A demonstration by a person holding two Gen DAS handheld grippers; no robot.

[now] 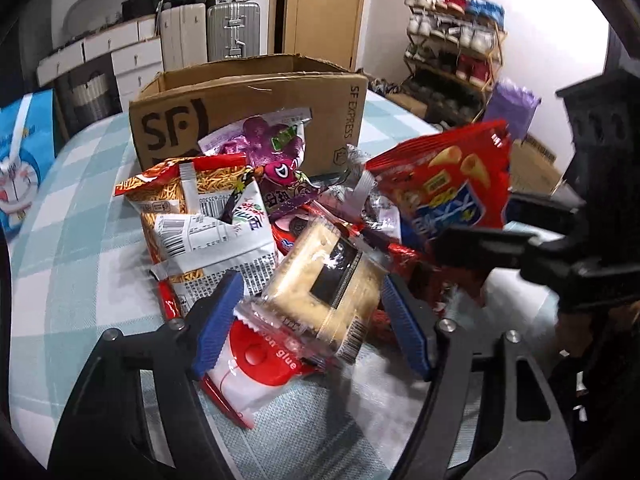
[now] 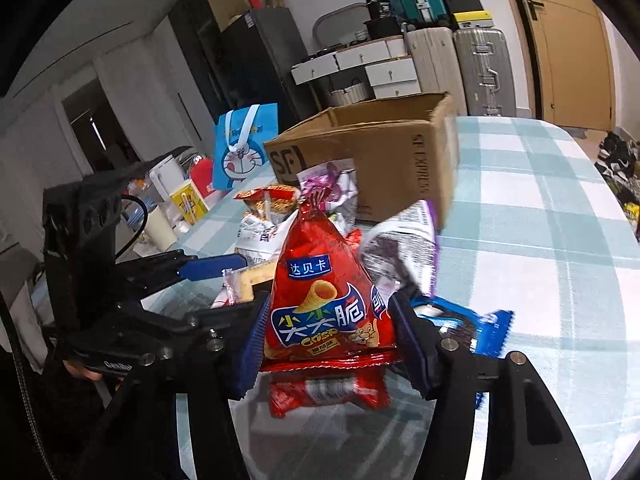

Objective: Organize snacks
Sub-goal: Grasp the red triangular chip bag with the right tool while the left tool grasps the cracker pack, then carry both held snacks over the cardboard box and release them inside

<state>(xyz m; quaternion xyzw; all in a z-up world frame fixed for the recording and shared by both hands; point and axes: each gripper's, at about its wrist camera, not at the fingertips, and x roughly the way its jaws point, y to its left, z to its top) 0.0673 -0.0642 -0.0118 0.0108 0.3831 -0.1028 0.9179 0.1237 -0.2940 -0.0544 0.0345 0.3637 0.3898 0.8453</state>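
A pile of snack packs (image 1: 224,208) lies on the checked table in front of an open SF cardboard box (image 1: 256,108), which also shows in the right wrist view (image 2: 376,156). My left gripper (image 1: 312,312) is shut on a clear pack of square crackers (image 1: 324,284), held over a white and red glue package (image 1: 256,364). My right gripper (image 2: 328,340) is shut on a red cone-snack bag (image 2: 320,292) and holds it up above the pile; the bag also shows at the right of the left wrist view (image 1: 448,184).
A blue cookie pack (image 2: 476,328) and a red pack (image 2: 328,392) lie under the right gripper. A blue Doraemon bag (image 2: 240,148), a kettle and cups stand at the table's left edge. Suitcases, drawers and a shoe rack (image 1: 452,48) stand beyond the table.
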